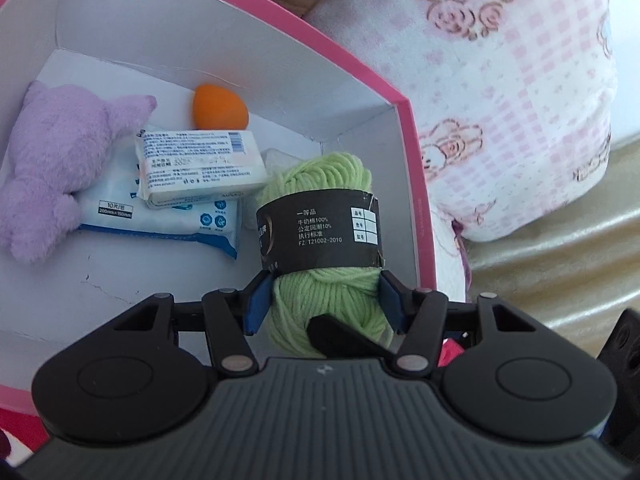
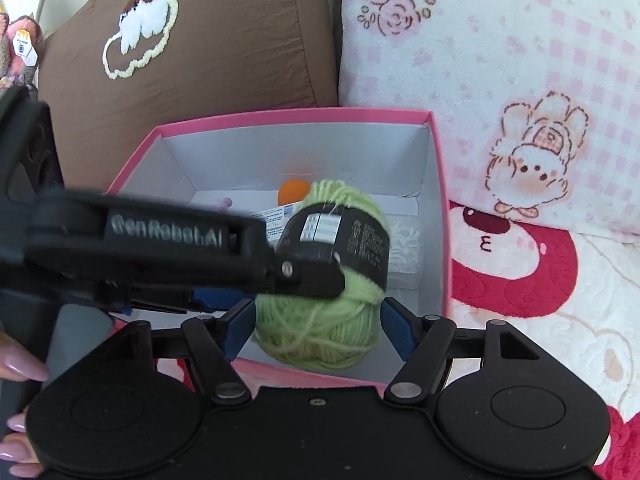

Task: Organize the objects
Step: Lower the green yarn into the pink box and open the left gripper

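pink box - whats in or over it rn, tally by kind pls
plush toy: 1, purple
orange egg-shaped sponge: 1
wipes packs: 2, white pack stacked on blue-edged pack
yarn ball: 1, green, held over the pink box by the left gripper
total: 5
A white item behind the yarn is too hidden to name.

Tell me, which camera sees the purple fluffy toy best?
The left wrist view. There the purple plush toy lies in full sight on the floor of the pink box, beside the wipes packs. In the right wrist view only a tiny purple bit peeks out behind the left gripper, which hides the rest.
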Motion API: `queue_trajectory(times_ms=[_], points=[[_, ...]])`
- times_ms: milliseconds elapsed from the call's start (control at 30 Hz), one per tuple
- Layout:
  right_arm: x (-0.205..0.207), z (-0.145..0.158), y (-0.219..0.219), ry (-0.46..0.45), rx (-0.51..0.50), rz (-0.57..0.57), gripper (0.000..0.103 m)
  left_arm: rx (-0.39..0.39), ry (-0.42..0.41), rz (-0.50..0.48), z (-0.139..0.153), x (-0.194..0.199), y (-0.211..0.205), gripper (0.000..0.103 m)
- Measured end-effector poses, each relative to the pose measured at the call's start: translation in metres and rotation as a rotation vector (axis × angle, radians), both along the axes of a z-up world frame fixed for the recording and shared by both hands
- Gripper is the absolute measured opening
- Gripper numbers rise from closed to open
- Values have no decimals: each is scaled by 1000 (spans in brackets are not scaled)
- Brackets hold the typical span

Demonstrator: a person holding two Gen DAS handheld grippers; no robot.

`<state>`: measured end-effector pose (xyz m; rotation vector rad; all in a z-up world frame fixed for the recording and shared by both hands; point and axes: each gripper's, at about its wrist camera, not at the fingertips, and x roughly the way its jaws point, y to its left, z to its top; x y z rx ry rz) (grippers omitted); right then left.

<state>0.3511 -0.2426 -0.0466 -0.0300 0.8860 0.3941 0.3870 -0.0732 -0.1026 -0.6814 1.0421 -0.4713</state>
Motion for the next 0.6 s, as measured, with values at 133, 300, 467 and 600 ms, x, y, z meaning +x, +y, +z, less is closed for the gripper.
queue_trajectory(times_ms=[133, 300, 467, 600], points=[[1, -2, -7, 11, 24, -8, 68, 1, 6, -13, -4, 1, -8, 52], [0, -2, -5, -9, -21, 0, 60, 10, 14, -20, -9, 3, -14, 53], [2, -5, -7, -7, -41, -4, 50, 65, -35, 9, 2, -6, -7, 56], [3, -5, -11, -6, -16, -5, 45, 82, -70, 10, 10, -4, -2, 48]])
